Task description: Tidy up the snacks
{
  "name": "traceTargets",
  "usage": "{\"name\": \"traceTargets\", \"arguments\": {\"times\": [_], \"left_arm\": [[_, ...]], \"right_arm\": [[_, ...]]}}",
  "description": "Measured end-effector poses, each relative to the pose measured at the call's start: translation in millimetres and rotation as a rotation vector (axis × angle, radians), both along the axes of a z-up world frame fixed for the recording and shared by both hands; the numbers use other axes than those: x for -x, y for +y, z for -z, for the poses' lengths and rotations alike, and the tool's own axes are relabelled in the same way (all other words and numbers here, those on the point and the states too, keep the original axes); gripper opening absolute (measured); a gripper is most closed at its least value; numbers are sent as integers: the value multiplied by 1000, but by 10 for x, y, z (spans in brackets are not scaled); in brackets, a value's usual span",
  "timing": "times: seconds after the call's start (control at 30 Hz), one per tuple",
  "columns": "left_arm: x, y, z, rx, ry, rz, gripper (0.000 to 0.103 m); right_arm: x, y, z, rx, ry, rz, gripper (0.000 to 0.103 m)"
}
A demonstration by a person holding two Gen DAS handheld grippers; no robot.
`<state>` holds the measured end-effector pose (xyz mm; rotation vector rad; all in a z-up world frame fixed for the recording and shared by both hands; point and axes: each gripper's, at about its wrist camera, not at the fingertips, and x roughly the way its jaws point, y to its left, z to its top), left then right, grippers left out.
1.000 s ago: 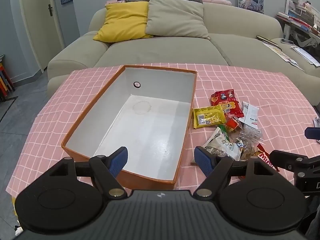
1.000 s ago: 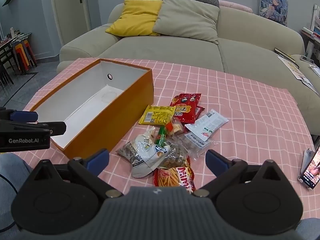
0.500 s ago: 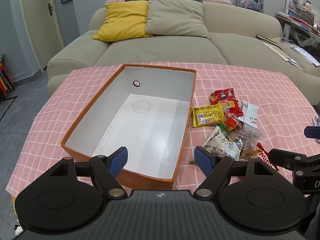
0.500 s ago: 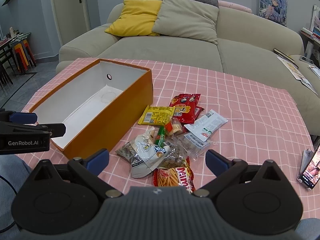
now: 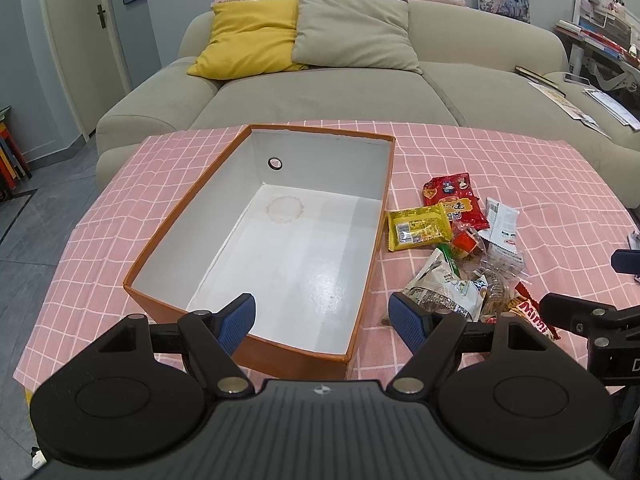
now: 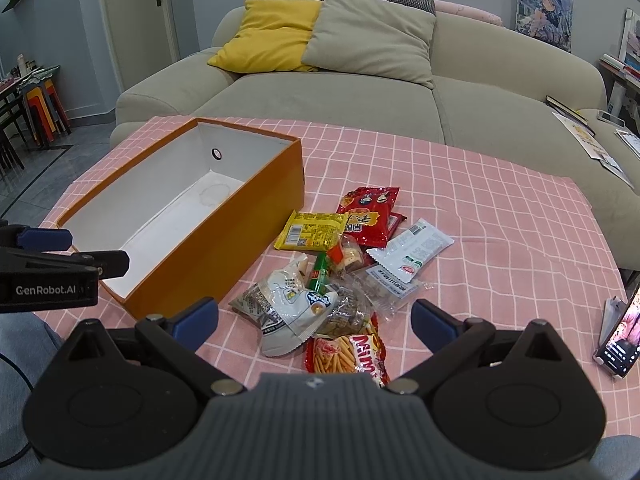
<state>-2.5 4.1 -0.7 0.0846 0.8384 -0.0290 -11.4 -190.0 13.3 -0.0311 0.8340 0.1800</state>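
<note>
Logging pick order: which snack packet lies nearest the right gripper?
The red Mimi stick-snack packet, at the pile's near edge just ahead of the open right gripper; the others lie farther.

Box (image 5: 372, 216) on table (image 5: 520, 160), left side. Snack pile (image 6: 344, 272) just right of box, phone (image 6: 618, 340) well right of pile. Sofa (image 5: 360, 92) behind table; two cushions (image 5: 304, 32) on it.

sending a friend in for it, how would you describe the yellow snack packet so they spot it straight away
On the pink checked tablecloth, look just right of the orange box, where the snack pile begins. The yellow packet lies flat at the pile's box-side edge, beside the red packet. It is the only all-yellow wrapper there.
</note>
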Motion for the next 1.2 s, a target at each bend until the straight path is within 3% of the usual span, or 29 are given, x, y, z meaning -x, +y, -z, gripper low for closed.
{"name": "traceTargets", "arguments": {"times": [1.2], "left_arm": [[0, -2, 1, 0, 2, -1, 89]], "right_arm": [[-1, 9, 34, 8, 12, 6, 99]]}}
